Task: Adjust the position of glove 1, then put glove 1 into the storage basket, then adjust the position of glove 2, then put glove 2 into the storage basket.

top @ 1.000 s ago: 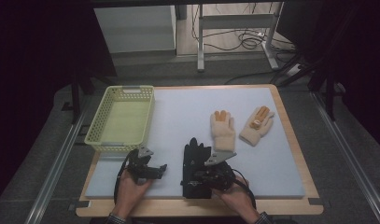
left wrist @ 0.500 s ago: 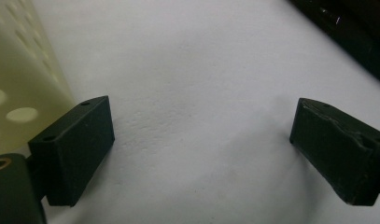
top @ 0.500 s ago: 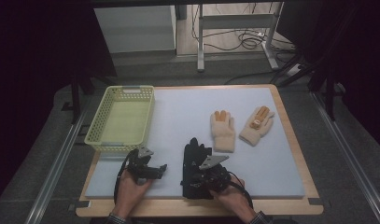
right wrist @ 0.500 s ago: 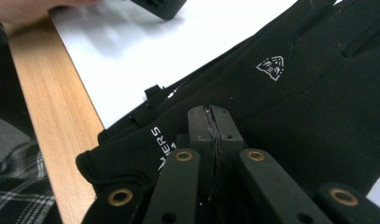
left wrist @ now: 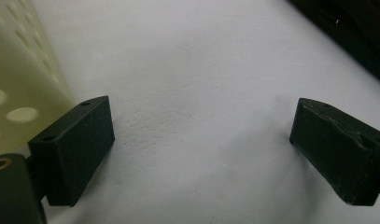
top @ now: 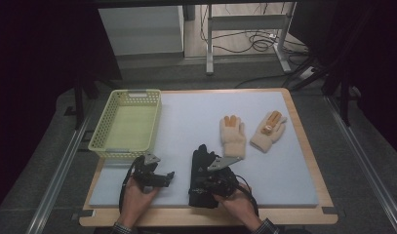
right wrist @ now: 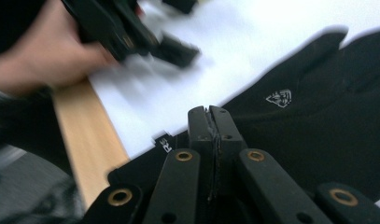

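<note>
A black glove (top: 202,160) lies flat near the mat's front edge, with a small white logo on its back (right wrist: 318,140). My right gripper (top: 200,187) rests on its cuff end, and in the right gripper view its jaws (right wrist: 210,116) are pressed together at the glove's edge, shut on the fabric. My left gripper (top: 168,175) sits on the mat to the left of the glove. Its jaws (left wrist: 201,144) stand wide open over bare mat with nothing between them. Two cream knit gloves (top: 232,139) (top: 268,130) lie side by side further back on the right.
A pale green perforated basket (top: 125,122) stands at the back left, and its wall (left wrist: 19,70) is close to my left jaw. The pale mat (top: 196,117) sits on a wooden board (top: 303,141). The board's front strip (right wrist: 85,140) runs just below the black glove.
The right hand has shifted a little over the black glove's cuff. The left hand has kept still.
</note>
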Demonstrator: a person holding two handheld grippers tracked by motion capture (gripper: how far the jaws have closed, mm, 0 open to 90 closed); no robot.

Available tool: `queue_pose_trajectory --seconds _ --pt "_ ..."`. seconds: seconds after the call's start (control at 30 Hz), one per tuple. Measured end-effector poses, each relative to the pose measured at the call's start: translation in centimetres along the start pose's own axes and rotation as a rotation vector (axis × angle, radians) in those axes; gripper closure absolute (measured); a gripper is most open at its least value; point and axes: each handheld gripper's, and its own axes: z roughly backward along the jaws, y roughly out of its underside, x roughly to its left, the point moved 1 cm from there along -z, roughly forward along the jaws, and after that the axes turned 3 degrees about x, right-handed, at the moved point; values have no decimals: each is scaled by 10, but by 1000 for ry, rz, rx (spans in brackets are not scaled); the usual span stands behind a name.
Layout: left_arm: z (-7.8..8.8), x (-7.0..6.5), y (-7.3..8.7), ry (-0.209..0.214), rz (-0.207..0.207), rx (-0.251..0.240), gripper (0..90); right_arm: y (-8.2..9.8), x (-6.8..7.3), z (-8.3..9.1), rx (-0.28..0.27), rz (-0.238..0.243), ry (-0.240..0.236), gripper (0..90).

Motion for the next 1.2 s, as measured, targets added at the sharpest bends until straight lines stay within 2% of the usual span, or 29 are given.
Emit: queue_pose_trajectory --seconds 0.07,0.13,0.2,0.27,0.37,0.5,0.73,0.87,0.93,1.03,1.2 --pt "0 0 0 0 0 0 67 4 -2 -2 14 8 11 818" --pt "0 0 0 0 0 0 67 4 -4 3 -7 8 27 724" --pt "0 0 0 0 0 0 67 2 -9 14 -28 30 66 652" --pt "0 0 0 0 0 0 67 2 -15 22 -37 39 99 624" --pt "0 0 0 0 0 0 67 6 -27 33 -46 30 144 625" --pt "0 0 0 -1 0 1 67 18 -41 41 -41 -5 163 681" --pt "0 0 0 2 2 0 67 44 -48 40 -11 -33 128 759" --pt "1 1 0 12 2 -1 62 55 -43 32 6 -13 101 773" --pt "3 2 1 20 -3 -7 62 56 -41 31 -4 -5 95 782" --pt "5 5 5 6 -17 6 58 57 -37 29 -7 11 83 794" --pt "9 12 9 -1 -8 10 43 55 -33 25 -14 17 65 802"
